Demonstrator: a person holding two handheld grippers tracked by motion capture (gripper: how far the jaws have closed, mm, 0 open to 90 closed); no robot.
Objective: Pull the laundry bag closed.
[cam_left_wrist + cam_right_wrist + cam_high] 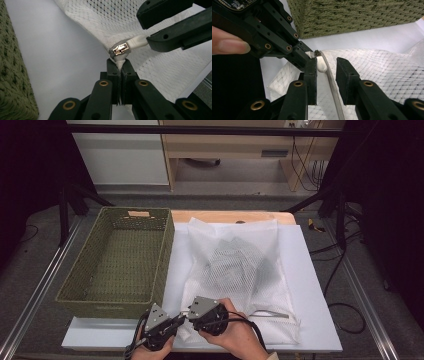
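Left gripper (119, 67) clamped on bag (235, 270) corner. Right gripper (325, 75) part-open, straddling zip tab (321, 64), not pinching. Close squarely on tab, then draw along zipper.

Grey floor (235, 195), wooden desk (230, 145) behind.

Dark contents (240, 265) blurred behind mesh bag (280, 290)

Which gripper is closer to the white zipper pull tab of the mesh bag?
Right. The right gripper has the white pull tab between its open jaws. The left gripper is shut on the mesh bag corner just below the slider.
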